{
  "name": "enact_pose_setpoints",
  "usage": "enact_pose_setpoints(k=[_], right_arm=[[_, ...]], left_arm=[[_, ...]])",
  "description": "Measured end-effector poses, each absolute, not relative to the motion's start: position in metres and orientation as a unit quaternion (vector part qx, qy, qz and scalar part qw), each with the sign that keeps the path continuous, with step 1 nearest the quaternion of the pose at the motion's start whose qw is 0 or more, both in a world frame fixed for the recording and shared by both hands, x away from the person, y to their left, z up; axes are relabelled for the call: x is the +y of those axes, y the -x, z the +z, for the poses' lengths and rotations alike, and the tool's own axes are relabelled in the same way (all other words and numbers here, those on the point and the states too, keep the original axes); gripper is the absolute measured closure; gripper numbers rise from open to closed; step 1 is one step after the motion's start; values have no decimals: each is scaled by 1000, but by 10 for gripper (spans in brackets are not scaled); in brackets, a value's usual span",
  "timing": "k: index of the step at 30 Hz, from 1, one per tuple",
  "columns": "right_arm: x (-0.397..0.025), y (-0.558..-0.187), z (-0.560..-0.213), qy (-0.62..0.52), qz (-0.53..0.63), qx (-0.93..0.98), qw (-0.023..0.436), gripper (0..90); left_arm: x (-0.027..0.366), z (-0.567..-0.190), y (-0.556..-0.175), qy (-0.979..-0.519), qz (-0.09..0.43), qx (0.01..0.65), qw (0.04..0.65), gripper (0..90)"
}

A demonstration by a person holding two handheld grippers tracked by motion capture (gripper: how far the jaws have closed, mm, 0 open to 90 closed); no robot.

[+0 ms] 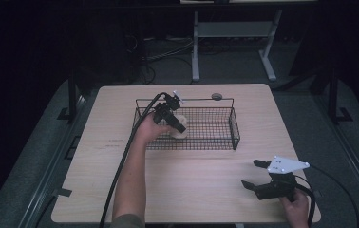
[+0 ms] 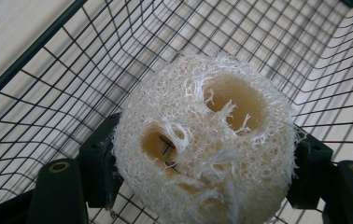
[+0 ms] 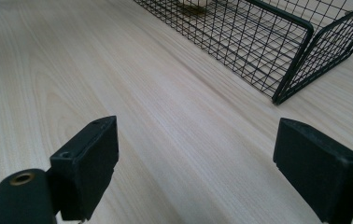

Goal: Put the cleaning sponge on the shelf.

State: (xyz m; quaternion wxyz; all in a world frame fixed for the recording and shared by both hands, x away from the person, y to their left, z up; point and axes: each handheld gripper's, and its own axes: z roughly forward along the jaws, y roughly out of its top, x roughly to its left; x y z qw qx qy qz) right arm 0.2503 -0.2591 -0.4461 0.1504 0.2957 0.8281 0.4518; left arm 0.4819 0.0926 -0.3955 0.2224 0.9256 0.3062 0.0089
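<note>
A pale, fibrous loofah piece (image 2: 202, 140) with two hollow holes sits between the jaws of my left gripper (image 1: 180, 127), which is shut on it. In the high view the loofah (image 1: 180, 129) is inside the black wire basket (image 1: 234, 124), in its left part, low over the mesh floor. My right gripper (image 1: 255, 174) rests over the table's near right corner, open, nothing between its jaws. In the right gripper view its gripper (image 3: 198, 163) points across bare wood toward the basket's corner (image 3: 286, 70).
The light wooden table (image 1: 192, 185) has free room in front of the basket and on its left side. A small round grey thing (image 1: 216, 96) lies behind the basket's far rim. A metal desk frame (image 1: 230, 42) stands on the dark floor beyond.
</note>
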Motion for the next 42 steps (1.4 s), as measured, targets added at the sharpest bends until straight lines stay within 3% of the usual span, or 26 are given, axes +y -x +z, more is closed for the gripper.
enact_pose_setpoints(k=[18, 42], right_arm=[[-260, -250, -446, -295, 458, 825, 148, 135], [-259, -250, -446, -294, 456, 827, 146, 135]], left_arm=[[90, -403, -487, -928, 0, 313, 201, 264], [98, -379, -476, -919, 21, 312, 240, 197]])
